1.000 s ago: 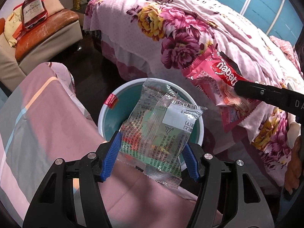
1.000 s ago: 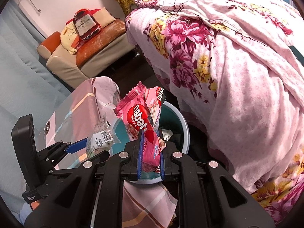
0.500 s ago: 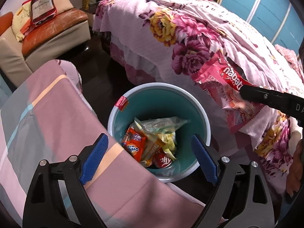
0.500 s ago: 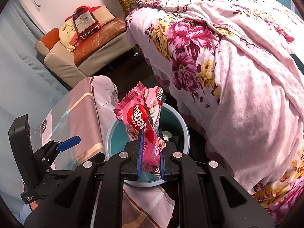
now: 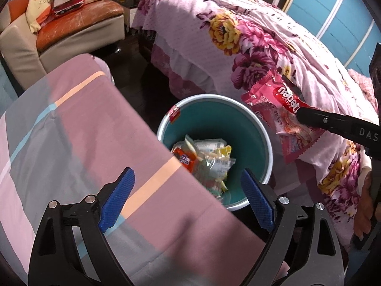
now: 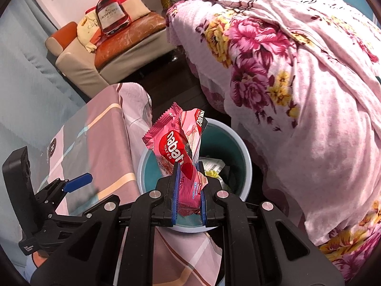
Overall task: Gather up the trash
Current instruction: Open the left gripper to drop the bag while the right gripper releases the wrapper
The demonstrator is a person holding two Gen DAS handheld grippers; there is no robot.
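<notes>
A round bin [image 5: 260, 128] with a teal inside and a pale rim stands on the dark floor between the covered table and the bed. Several wrappers, the clear one [image 5: 214, 164] among them, lie at its bottom. My left gripper [image 5: 188, 197] hangs open over the table edge and the bin's near rim, nothing between its blue pads. My right gripper [image 6: 188, 188] is shut on a pink Nabati wafer wrapper [image 6: 176, 150], held above the bin [image 6: 245, 159]. In the left wrist view that wrapper [image 5: 283, 116] hangs over the bin's right rim.
A table under a pink, grey and orange checked cloth [image 5: 71, 128] borders the bin on the left. A bed with a pink flowered blanket [image 5: 238, 38] stands close on the right. A sofa [image 5: 71, 28] with cushions and a red bag sits at the back left.
My left gripper opened and let go of the clear wrapper, which fell into the bin. The left gripper then drifted sideways over the table edge. The right gripper keeps its grip on the pink wrapper.
</notes>
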